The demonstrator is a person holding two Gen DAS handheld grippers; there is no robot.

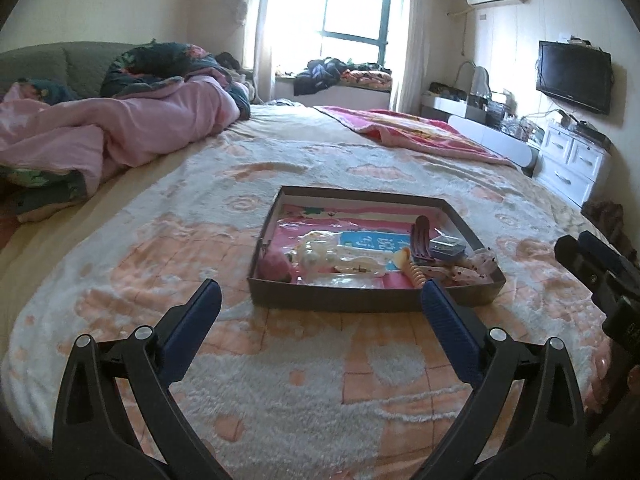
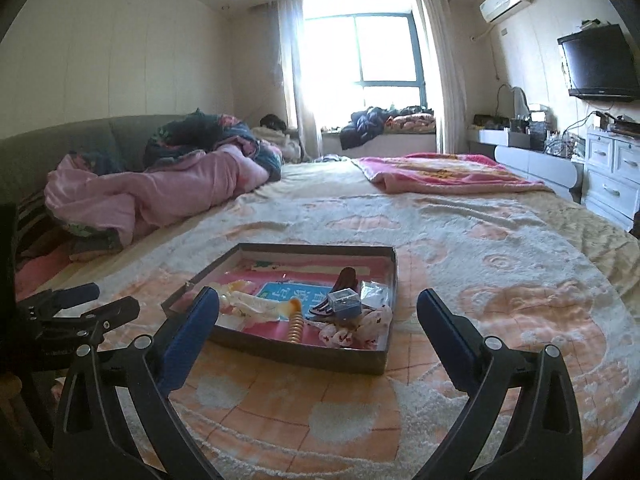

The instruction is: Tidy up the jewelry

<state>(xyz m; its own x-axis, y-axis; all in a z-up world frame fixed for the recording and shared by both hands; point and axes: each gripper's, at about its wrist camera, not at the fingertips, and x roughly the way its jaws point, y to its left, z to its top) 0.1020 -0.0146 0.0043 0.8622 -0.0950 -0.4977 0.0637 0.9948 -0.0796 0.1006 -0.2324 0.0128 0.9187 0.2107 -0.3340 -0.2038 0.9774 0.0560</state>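
Shallow tray (image 1: 344,300) on bed: small, light, fragile trinkets (spiral hair tie (image 1: 416,274) springy), best pinched mid-body. Both tools spread, empty: left tool (image 1: 320,304), right tool (image 2: 318,312).

White Chinese characters stand on a blue card (image 1: 374,246) in the box (image 1: 360,300) ahead of the tongs; too blurred to read.

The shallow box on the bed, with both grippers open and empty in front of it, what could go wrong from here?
1. The box sits on a soft fluffy blanket, so pressing down could tip it.
2. The items are crowded at the near end: the orange spiral hair tie, the spotted scrunchie and the small blue case lie close together, so the right gripper may snag a neighbour.
3. Clear plastic bags may be hard to pinch.
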